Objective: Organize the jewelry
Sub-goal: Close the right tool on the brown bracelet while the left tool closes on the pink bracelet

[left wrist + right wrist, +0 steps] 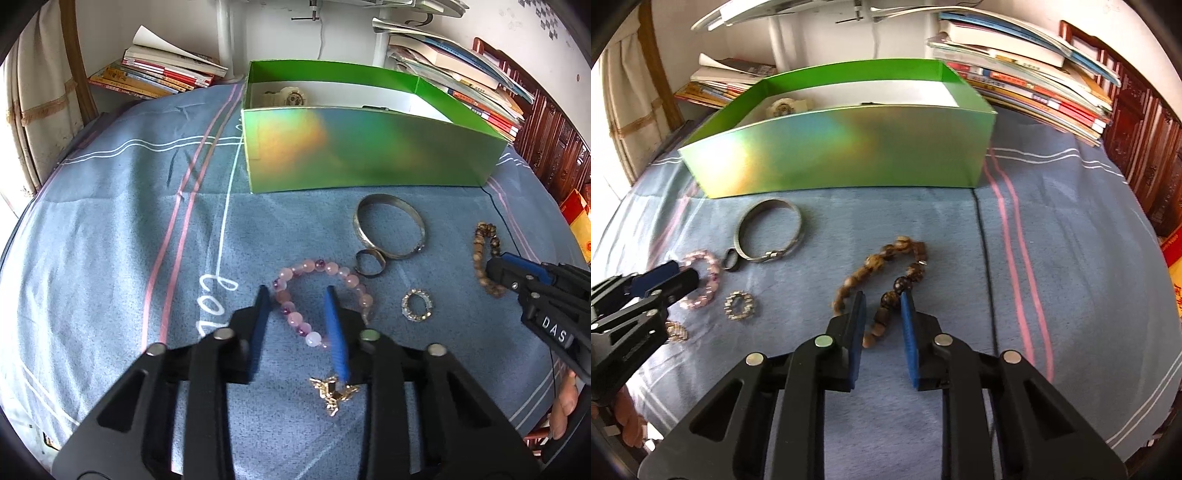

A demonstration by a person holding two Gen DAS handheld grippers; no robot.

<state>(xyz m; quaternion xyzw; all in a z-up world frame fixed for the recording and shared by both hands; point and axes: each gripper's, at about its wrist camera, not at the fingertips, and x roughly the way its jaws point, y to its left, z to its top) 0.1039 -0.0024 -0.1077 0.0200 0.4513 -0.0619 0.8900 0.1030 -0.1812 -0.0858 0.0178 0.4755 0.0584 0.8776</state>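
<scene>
A pink bead bracelet (295,317) lies on the blue cloth; my open left gripper (297,291) straddles its left side, low over it. A brown wooden bead bracelet (886,273) lies under my open right gripper (882,295), its near strand between the fingers. A silver bangle (388,225), a dark ring (369,263), a rhinestone ring (417,305) and a gold brooch (334,393) lie loose on the cloth. The green box (369,147) stands behind, open, with a white watch (291,96) inside.
Stacks of books (159,77) and more books (1034,85) sit behind the box on both sides. A white lamp post (225,37) stands at the back. A dark wooden cabinet (1145,147) is at the right.
</scene>
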